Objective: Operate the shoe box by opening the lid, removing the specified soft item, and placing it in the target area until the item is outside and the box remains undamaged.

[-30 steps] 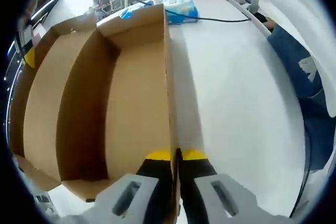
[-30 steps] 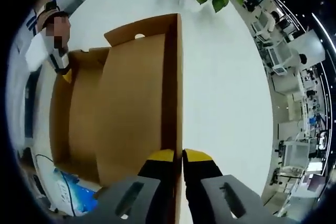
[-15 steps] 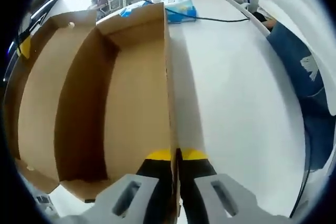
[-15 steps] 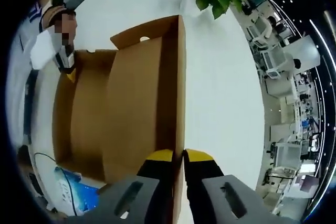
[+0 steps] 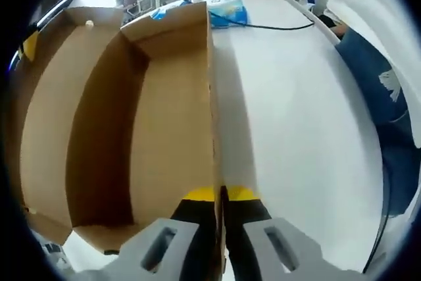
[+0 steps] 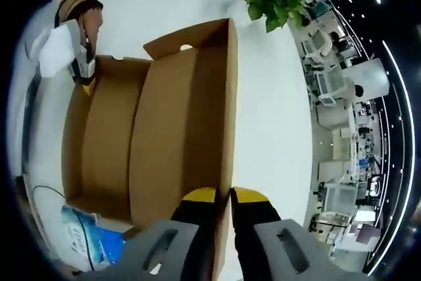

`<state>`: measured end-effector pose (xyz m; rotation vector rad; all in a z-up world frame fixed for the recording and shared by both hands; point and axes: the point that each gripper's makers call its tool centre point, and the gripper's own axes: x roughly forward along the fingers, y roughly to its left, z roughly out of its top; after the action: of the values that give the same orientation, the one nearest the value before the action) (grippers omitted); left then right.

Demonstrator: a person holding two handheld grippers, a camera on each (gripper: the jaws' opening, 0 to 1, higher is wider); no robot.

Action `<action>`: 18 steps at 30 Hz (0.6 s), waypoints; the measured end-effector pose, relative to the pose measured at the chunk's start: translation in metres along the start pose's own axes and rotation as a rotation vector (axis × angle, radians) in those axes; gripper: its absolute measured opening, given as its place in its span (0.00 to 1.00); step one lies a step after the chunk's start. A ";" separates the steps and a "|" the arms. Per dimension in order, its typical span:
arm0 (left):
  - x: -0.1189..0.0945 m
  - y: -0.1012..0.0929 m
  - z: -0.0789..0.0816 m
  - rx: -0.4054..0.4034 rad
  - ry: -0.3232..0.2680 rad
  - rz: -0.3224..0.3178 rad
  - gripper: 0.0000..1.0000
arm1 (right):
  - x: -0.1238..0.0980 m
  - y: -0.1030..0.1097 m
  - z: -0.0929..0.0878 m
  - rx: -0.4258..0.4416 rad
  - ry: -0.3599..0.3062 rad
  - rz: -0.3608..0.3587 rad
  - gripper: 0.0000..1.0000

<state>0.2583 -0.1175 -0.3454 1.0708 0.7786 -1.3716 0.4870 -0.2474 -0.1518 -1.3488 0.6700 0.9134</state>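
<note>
Nothing shifted: both jaws still clamp the shoe box (image 5: 131, 129) walls.

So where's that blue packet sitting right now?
In the left gripper view, the blue packet lies on the white table, just beyond the brown cardboard box's far end.

Bright, even overhead light in both views; the glossy white tabletop (image 5: 302, 116) is near washed out, with mild glare; the inside of the open brown cardboard shoe box (image 5: 118, 129) is shaded, darkest along its inner fold; strong fisheye bending at the edges; far background soft, small ceiling lights as streaks in the right gripper view.
</note>
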 end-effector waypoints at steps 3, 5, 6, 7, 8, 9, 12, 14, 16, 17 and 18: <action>0.000 0.000 0.000 0.007 0.004 0.000 0.01 | -0.004 0.003 0.001 0.009 -0.001 -0.020 0.05; 0.001 0.000 0.000 0.007 0.002 0.001 0.01 | -0.006 0.004 0.001 0.008 -0.003 -0.029 0.06; 0.001 0.000 -0.001 0.007 0.001 0.001 0.01 | -0.007 0.004 0.002 0.010 -0.004 -0.034 0.06; 0.001 -0.001 -0.001 0.009 0.001 0.000 0.01 | -0.009 0.005 0.002 0.007 -0.004 -0.042 0.06; 0.001 -0.001 -0.001 0.012 0.001 -0.001 0.01 | -0.011 0.006 0.003 0.007 -0.006 -0.048 0.06; 0.001 0.000 -0.001 0.012 0.001 -0.001 0.01 | -0.014 0.009 0.004 0.006 -0.009 -0.056 0.06; 0.000 -0.001 -0.001 -0.005 -0.002 -0.004 0.01 | -0.019 0.013 0.007 0.027 -0.023 -0.071 0.07; 0.000 -0.002 -0.001 0.002 -0.003 -0.003 0.01 | -0.021 0.014 0.007 0.004 -0.019 -0.082 0.07; 0.000 -0.002 -0.002 0.003 -0.003 -0.004 0.01 | -0.023 0.017 0.007 0.001 -0.018 -0.089 0.07; 0.000 -0.002 -0.002 0.004 -0.003 -0.004 0.01 | -0.026 0.018 0.008 0.004 -0.019 -0.095 0.07; 0.000 -0.002 -0.002 0.005 -0.003 -0.004 0.01 | -0.028 0.019 0.009 0.006 -0.021 -0.099 0.07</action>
<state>0.2565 -0.1159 -0.3468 1.0712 0.7757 -1.3787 0.4556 -0.2436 -0.1373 -1.3530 0.5843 0.8449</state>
